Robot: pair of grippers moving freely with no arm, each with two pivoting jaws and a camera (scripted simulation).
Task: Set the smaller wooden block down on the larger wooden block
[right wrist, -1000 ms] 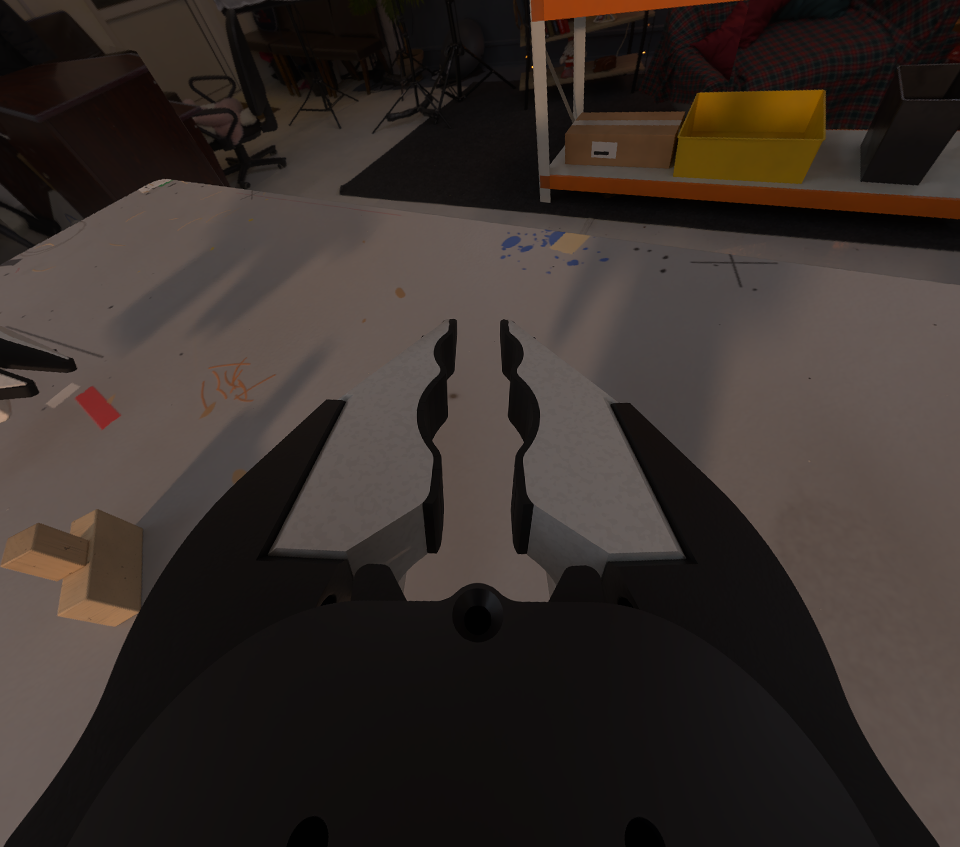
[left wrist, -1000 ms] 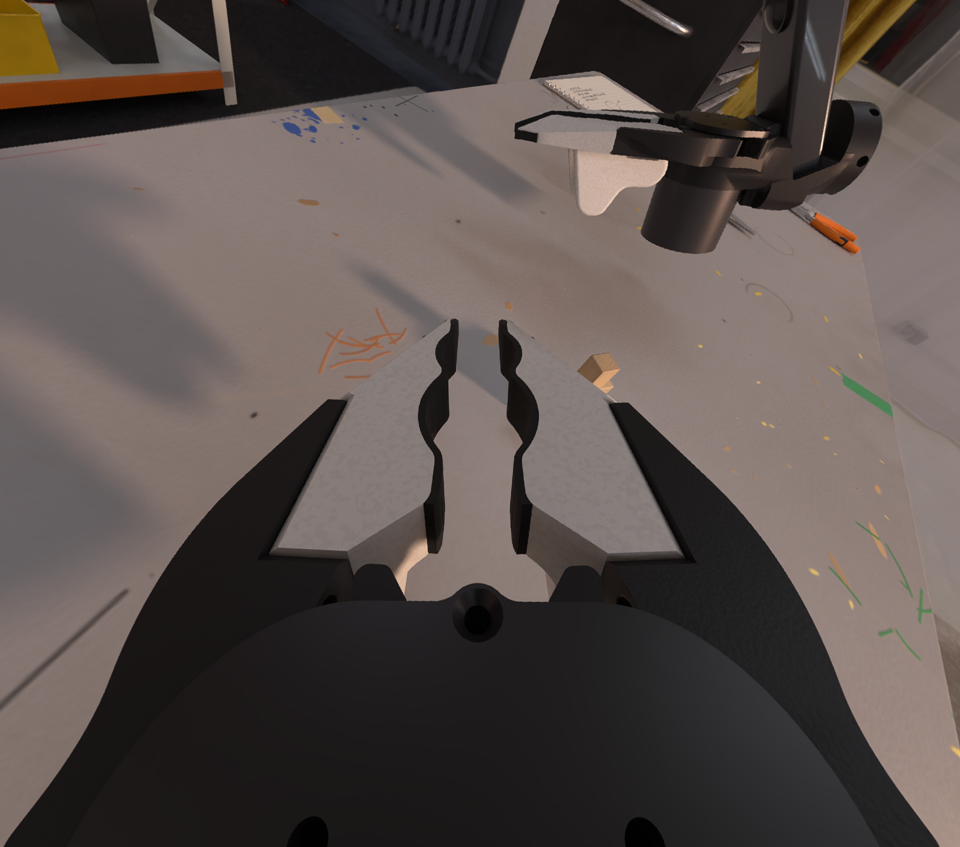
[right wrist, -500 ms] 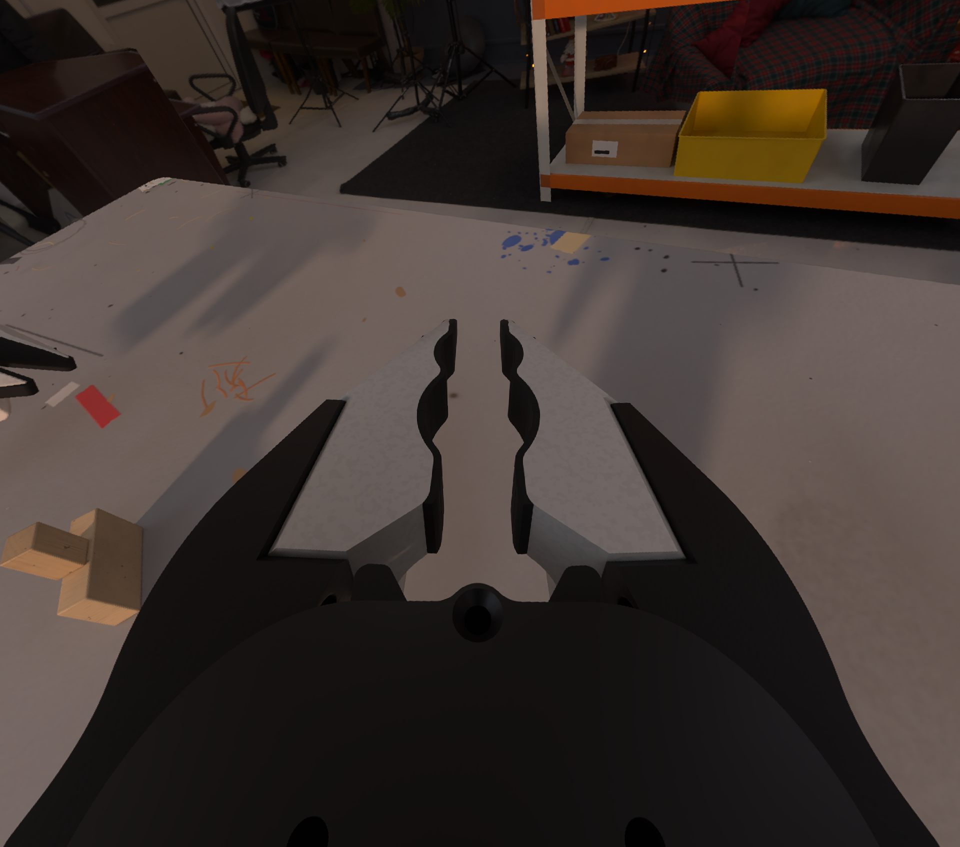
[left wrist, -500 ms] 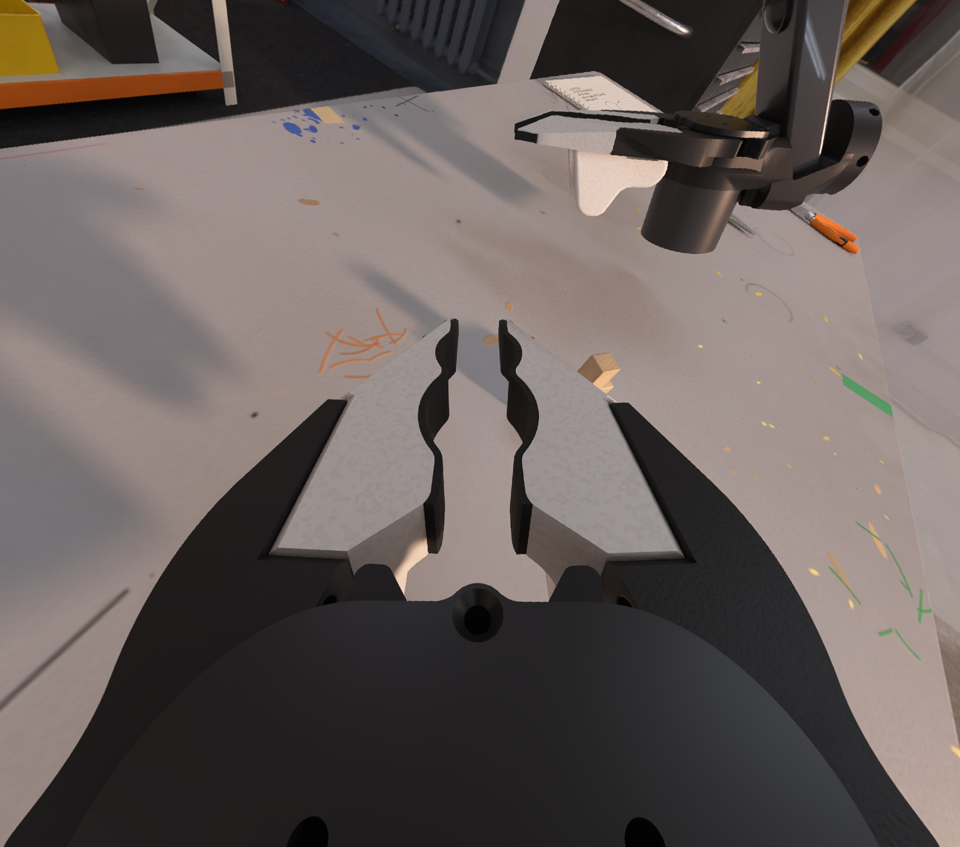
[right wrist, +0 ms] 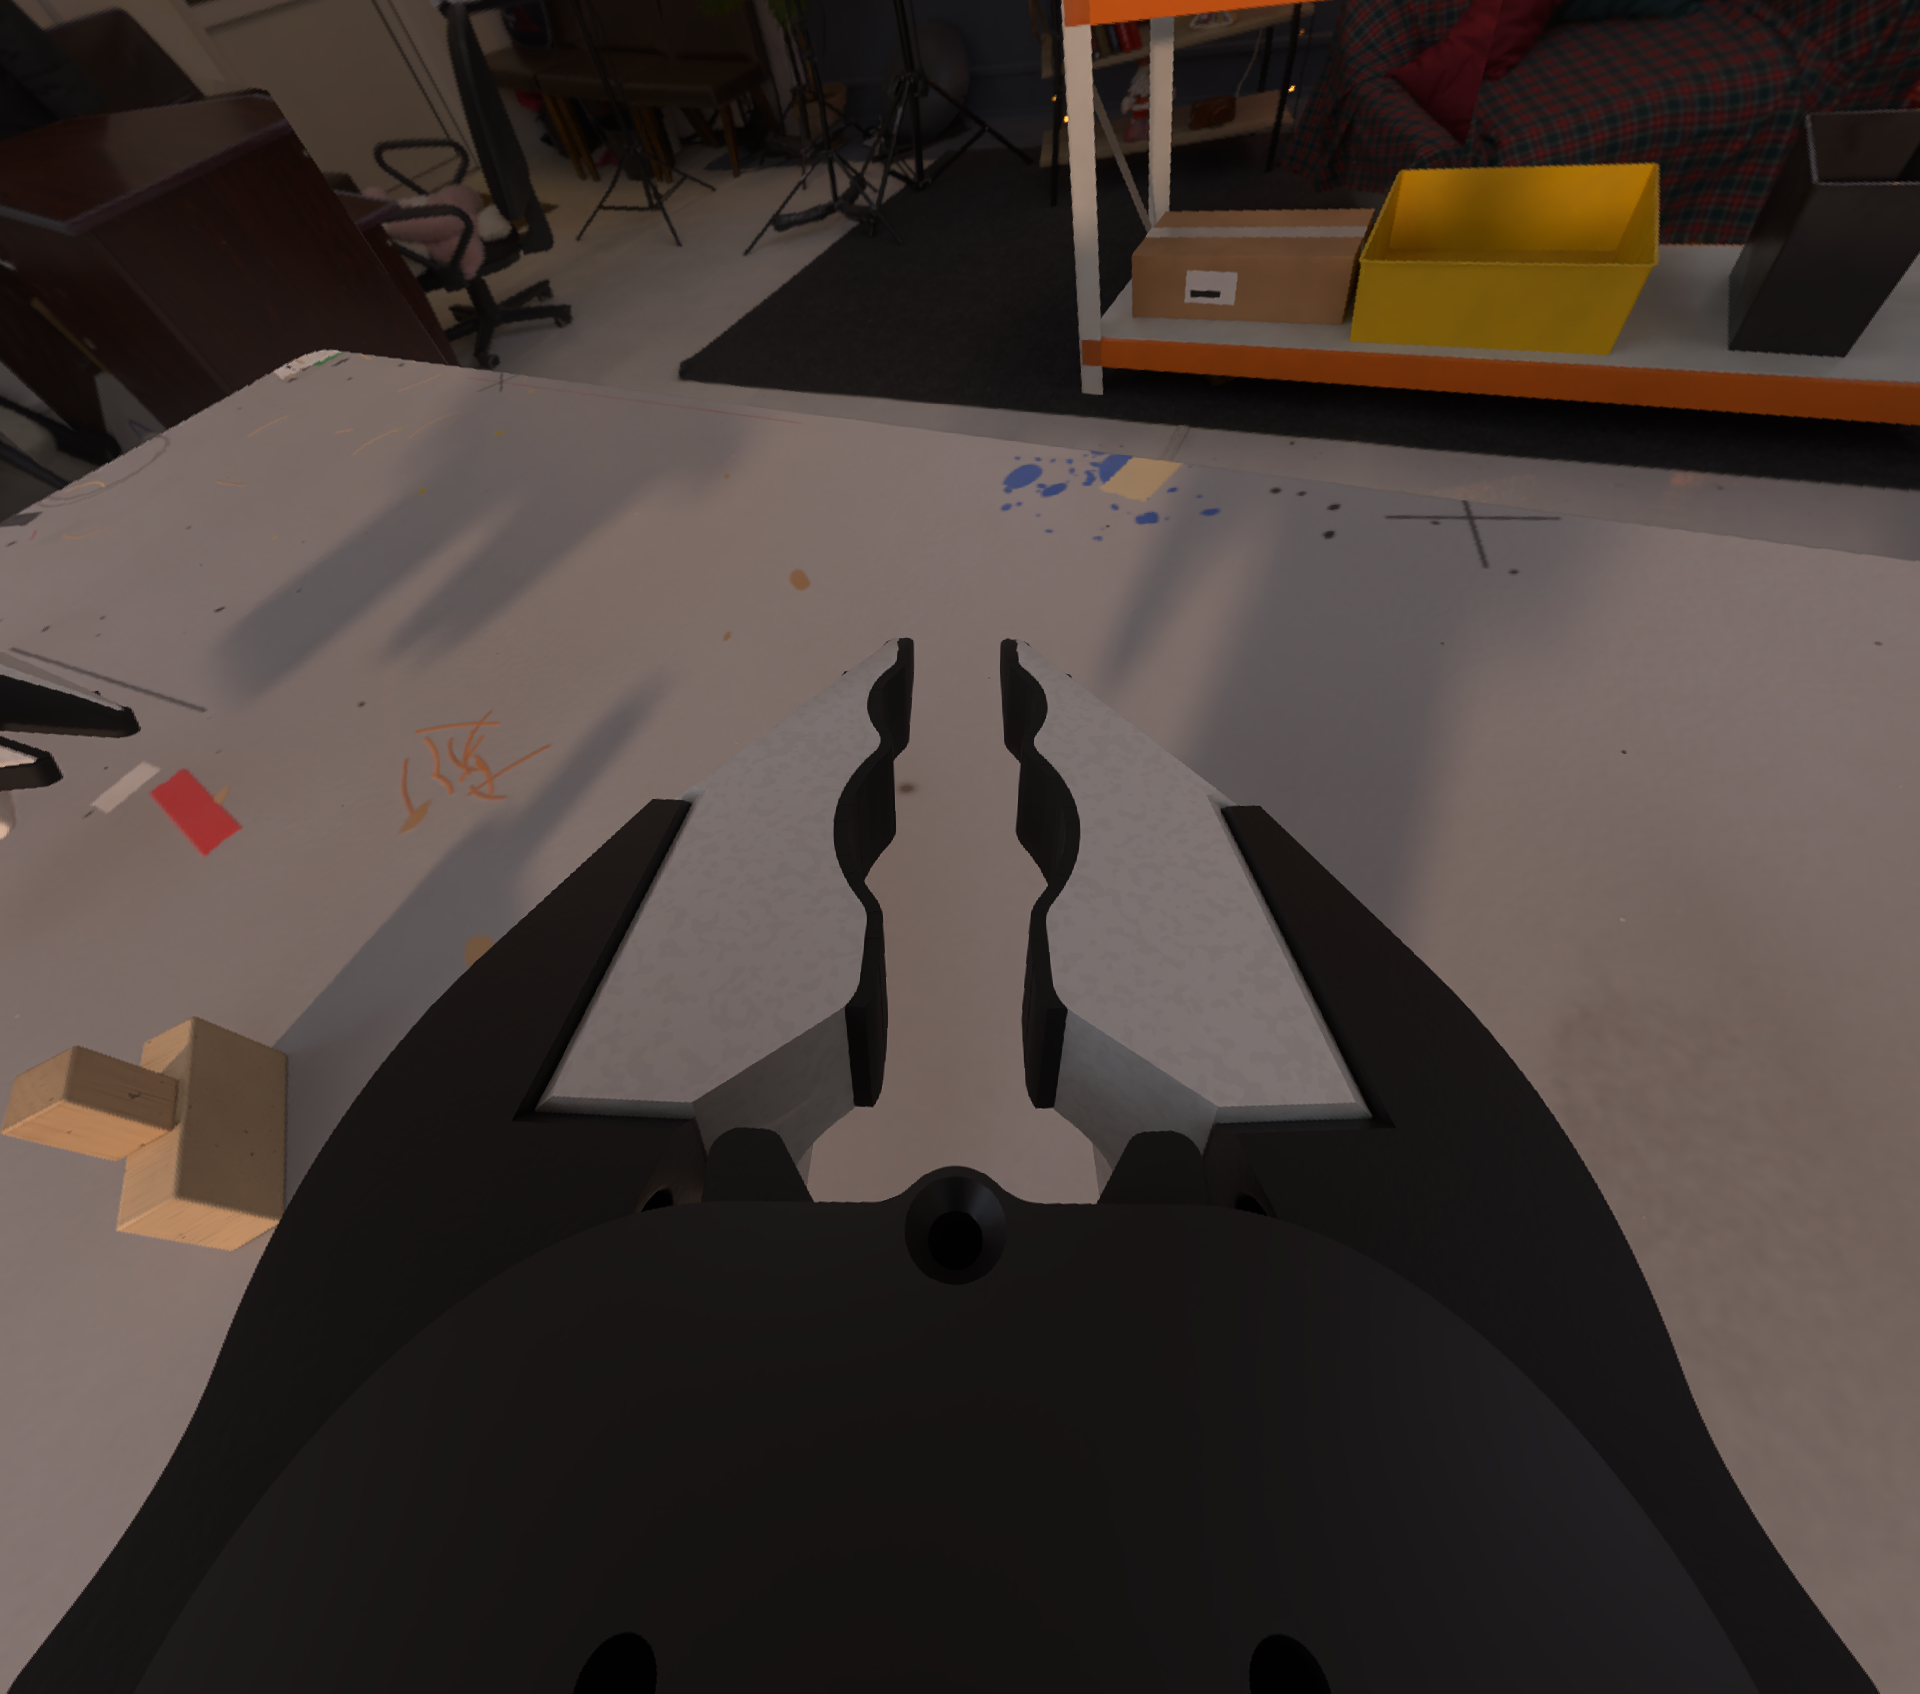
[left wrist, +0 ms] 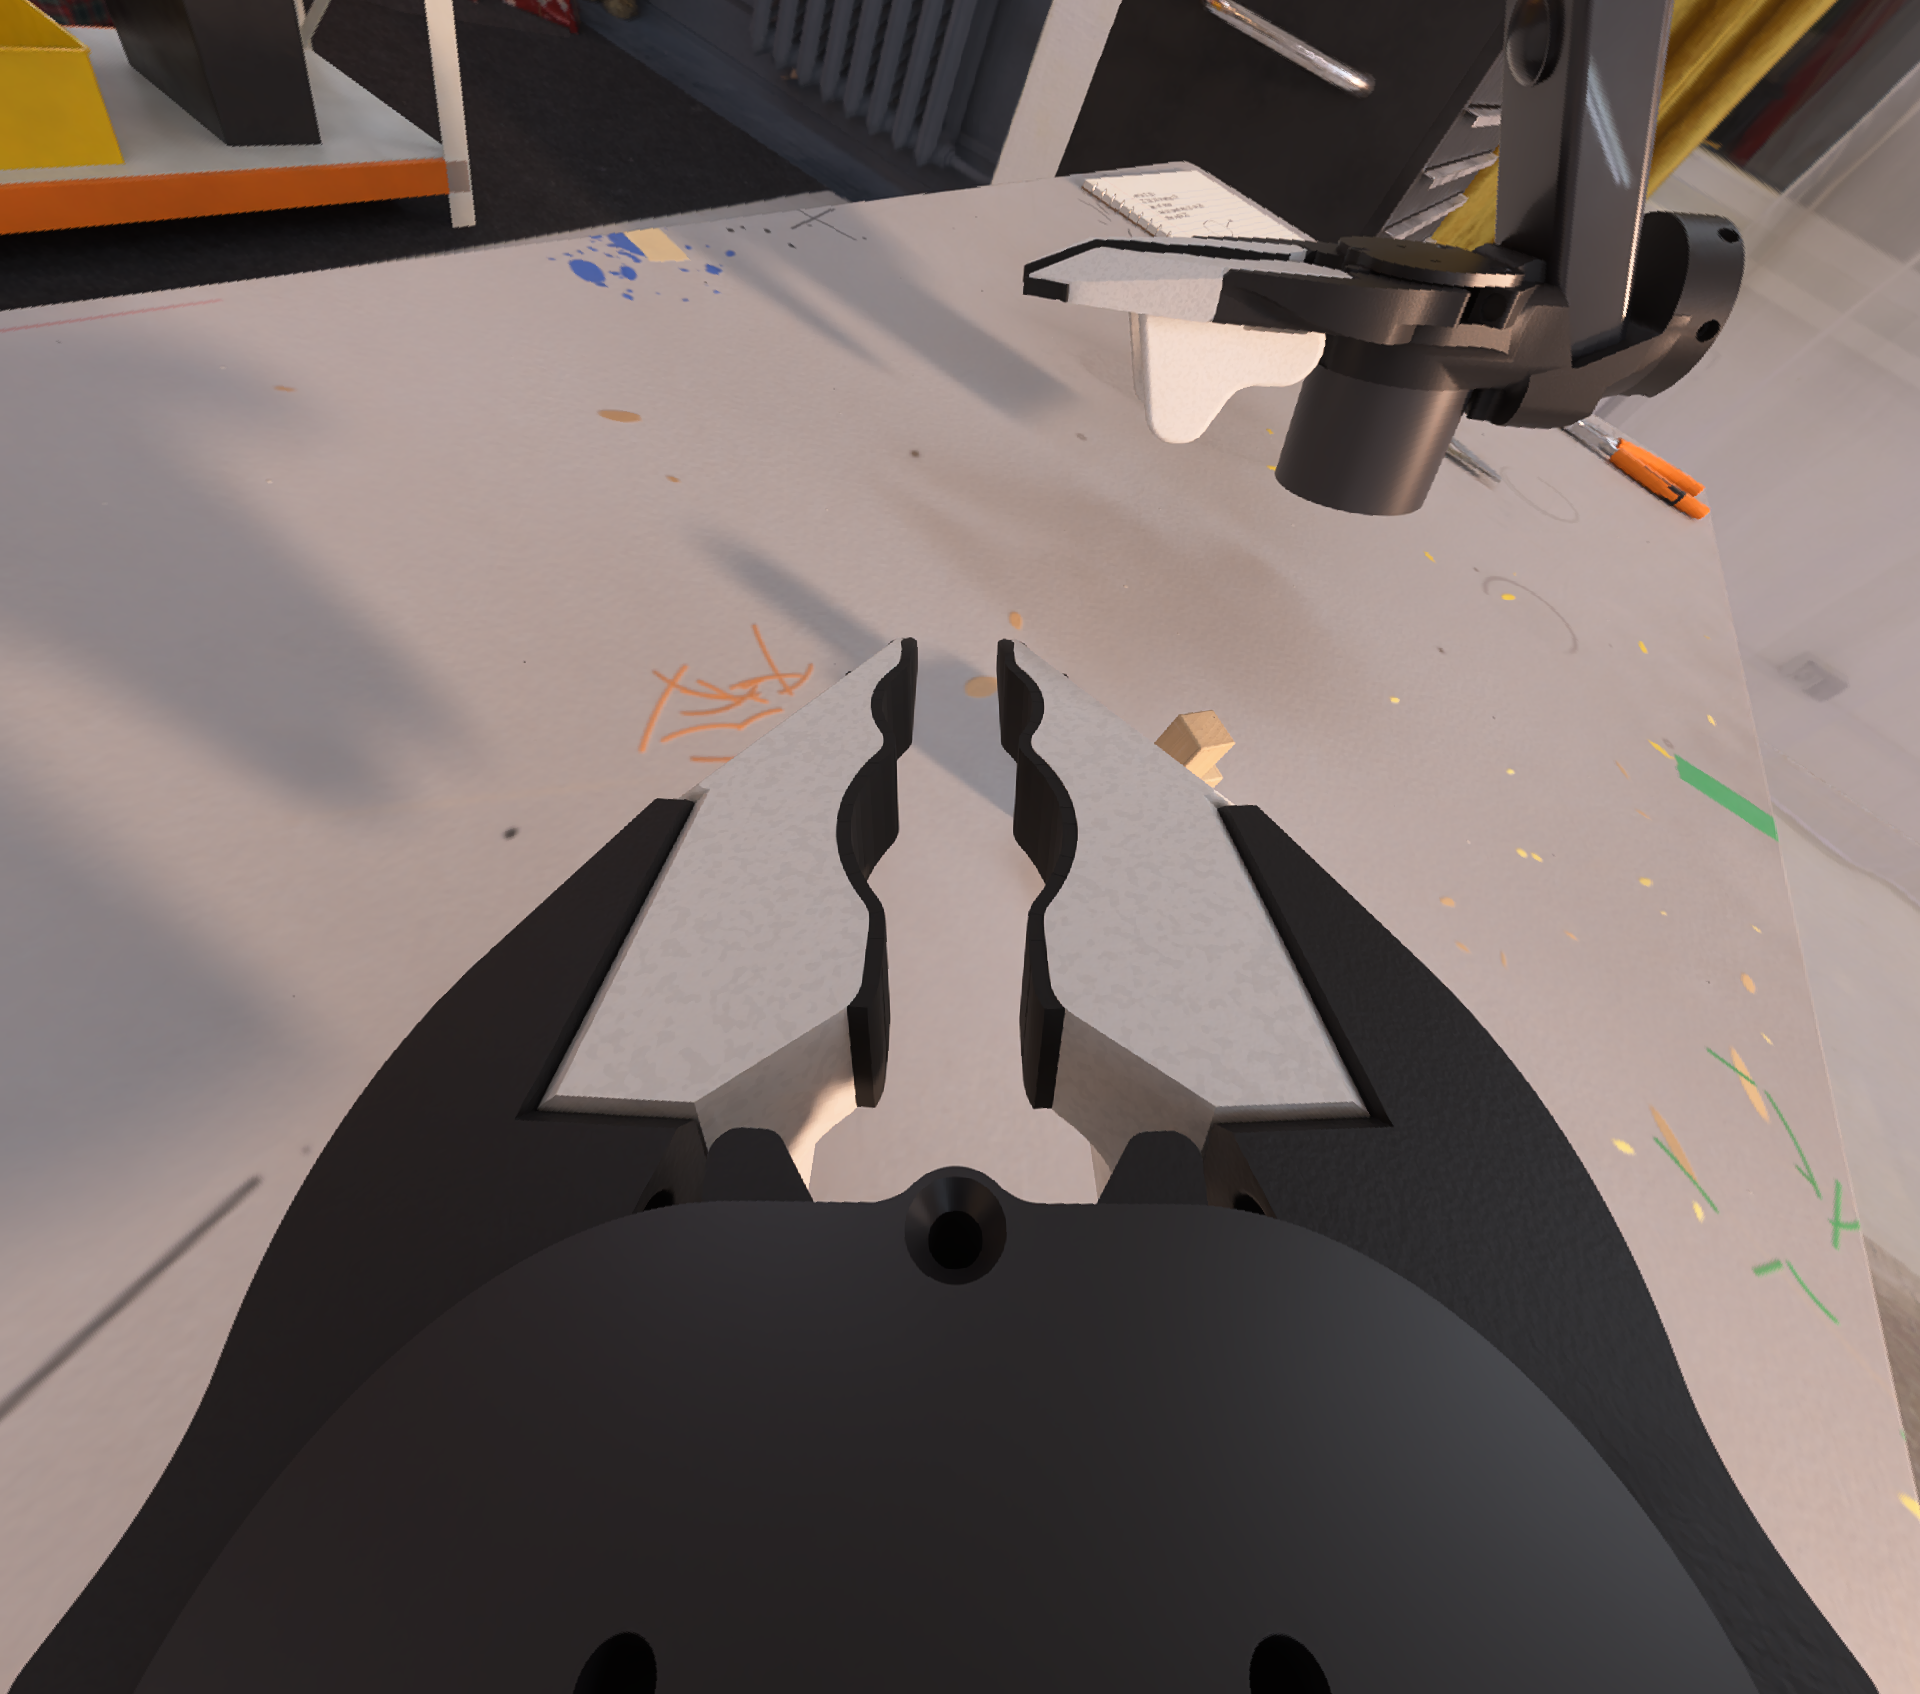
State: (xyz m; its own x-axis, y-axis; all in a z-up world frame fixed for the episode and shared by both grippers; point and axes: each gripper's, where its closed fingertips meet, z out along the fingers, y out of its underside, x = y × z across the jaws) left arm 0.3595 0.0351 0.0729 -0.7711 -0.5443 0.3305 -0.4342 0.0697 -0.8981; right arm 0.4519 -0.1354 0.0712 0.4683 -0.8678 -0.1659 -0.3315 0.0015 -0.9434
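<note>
Hovering over the worktop (right wrist: 1558,813), left tool (left wrist: 956,657) and right tool (right wrist: 956,657) each slightly parted with nothing held, smaller block (right wrist: 88,1104) touching the larger block (right wrist: 208,1135) on the worktop, low and left of the right tool.

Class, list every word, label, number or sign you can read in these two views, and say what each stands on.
White lined notepad: dark handwriting, too small to read.
White label on the brown cardboard box on the white shelf: only a black bar, nothing legible.
Grey table: a thin drawn cross and orange scribbles, no letters.
Nothing else bears text.
</note>
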